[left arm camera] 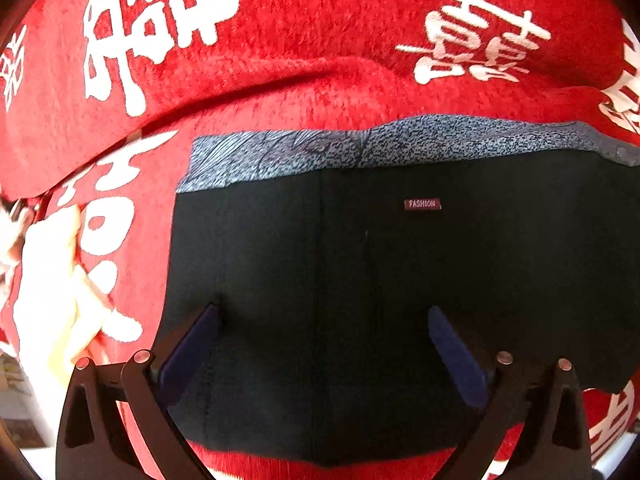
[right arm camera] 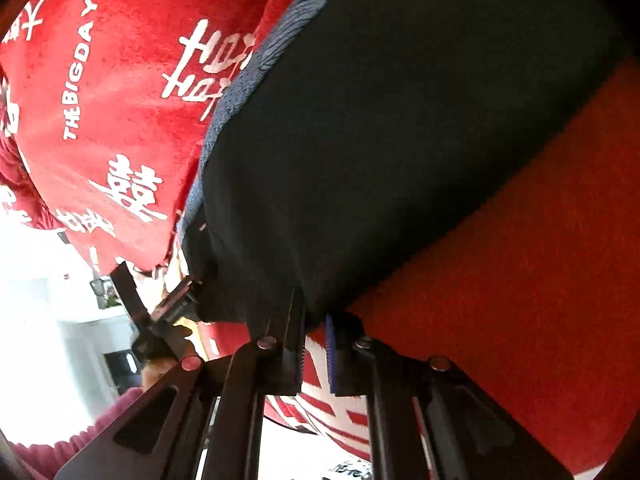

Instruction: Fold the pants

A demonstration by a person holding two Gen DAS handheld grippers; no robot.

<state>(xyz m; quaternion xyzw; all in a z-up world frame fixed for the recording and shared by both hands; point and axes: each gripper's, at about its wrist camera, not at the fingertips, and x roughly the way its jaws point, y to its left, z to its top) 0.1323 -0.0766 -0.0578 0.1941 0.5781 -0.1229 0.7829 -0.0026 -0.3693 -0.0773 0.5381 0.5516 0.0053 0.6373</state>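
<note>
The black pants (left arm camera: 360, 280) lie folded flat on a red cloth (left arm camera: 300, 32) printed with white characters, which covers the surface. A blue-grey patterned band (left arm camera: 360, 146) runs along the far edge of the pants in the left wrist view, and a small maroon label reading FASHION (left arm camera: 422, 204) sits just below it on the black fabric.

The left gripper (left arm camera: 324, 320) hangs over the near part of the pants with its fingers (left arm camera: 200, 340) spread wide, one blue-padded finger on each side; the pads do not press on the cloth.

In the right wrist view the right gripper (right arm camera: 316, 340) sits at the near edge of the pants (right arm camera: 400, 140), its fingers (right arm camera: 332, 356) drawn close together with only a narrow gap between the ridged pads. Whether they pinch the hem cannot be told. To the left, the other gripper (right arm camera: 160, 320) shows at the pants' corner, beside a pink sleeve (right arm camera: 80, 432).
</note>
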